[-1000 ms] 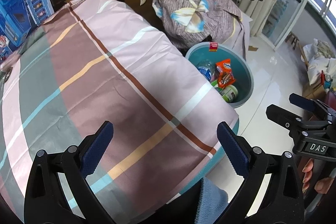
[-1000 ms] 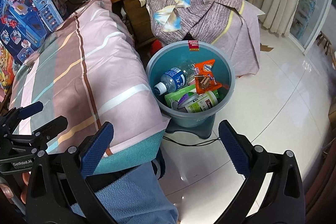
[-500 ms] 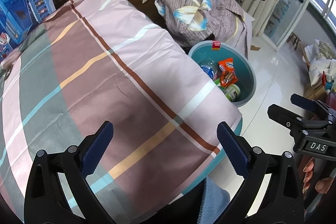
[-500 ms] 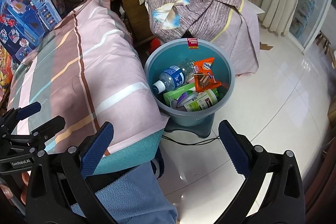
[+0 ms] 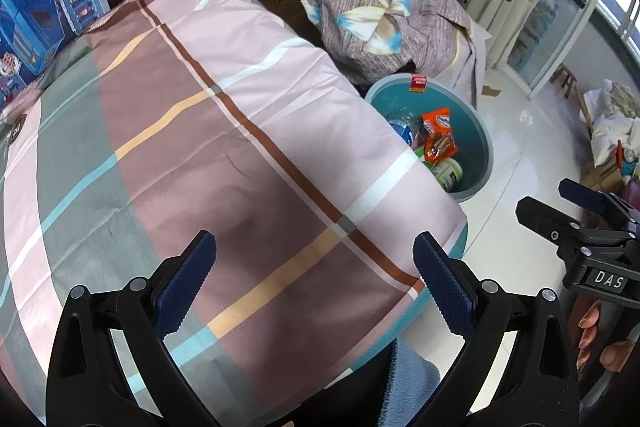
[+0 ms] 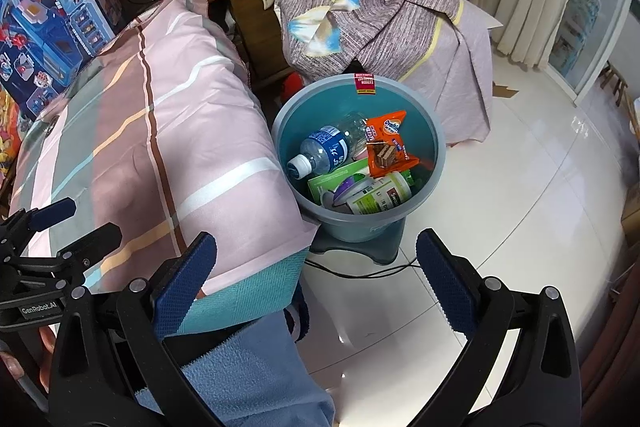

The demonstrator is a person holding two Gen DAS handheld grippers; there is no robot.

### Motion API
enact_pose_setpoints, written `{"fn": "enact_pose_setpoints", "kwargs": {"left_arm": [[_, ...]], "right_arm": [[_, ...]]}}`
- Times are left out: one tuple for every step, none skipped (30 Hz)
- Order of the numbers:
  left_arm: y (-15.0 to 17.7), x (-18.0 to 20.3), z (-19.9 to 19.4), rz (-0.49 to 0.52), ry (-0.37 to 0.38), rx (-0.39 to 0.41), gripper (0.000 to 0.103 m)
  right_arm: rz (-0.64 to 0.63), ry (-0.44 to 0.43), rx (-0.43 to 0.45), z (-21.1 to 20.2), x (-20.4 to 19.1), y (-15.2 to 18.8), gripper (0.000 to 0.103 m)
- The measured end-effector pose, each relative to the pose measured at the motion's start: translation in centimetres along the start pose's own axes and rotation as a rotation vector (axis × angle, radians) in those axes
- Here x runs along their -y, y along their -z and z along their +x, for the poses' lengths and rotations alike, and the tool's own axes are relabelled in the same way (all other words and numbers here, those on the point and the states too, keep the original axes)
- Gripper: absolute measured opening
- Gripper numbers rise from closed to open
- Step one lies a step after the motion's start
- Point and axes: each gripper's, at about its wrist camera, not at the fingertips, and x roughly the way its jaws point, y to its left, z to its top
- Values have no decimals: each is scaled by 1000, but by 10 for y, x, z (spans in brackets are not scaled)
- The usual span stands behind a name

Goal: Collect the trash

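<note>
Both cameras have drifted slightly, the teal bin (image 6: pixel 357 223) sitting a little lower than before. Left gripper (image 5: pixel 314 283) hangs spread and empty over the striped bedspread (image 5: pixel 208 131); right gripper (image 6: pixel 316 281) gapes empty above the floor. Water bottle (image 6: pixel 326 151), orange snack wrapper (image 6: pixel 386 143) and white jar (image 6: pixel 380 193) lie inside the bin.

Teal bin (image 6: pixel 434 163) holds bottle (image 6: pixel 328 151), wrapper (image 6: pixel 388 143), tub (image 6: pixel 378 193).

One bin (image 6: pixel 436 147); one bottle (image 6: pixel 326 153); one orange wrapper (image 6: pixel 388 147); two tools.
</note>
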Motion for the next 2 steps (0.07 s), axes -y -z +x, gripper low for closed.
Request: {"fn": "enact_pose_setpoints", "kwargs": {"left_arm": [[0, 0, 0, 1, -5, 0, 99], [1, 0, 0, 1, -10, 0, 99]], "right_arm": [[-1, 0, 0, 0, 1, 0, 96], [-1, 0, 0, 0, 0, 0, 96]]}}
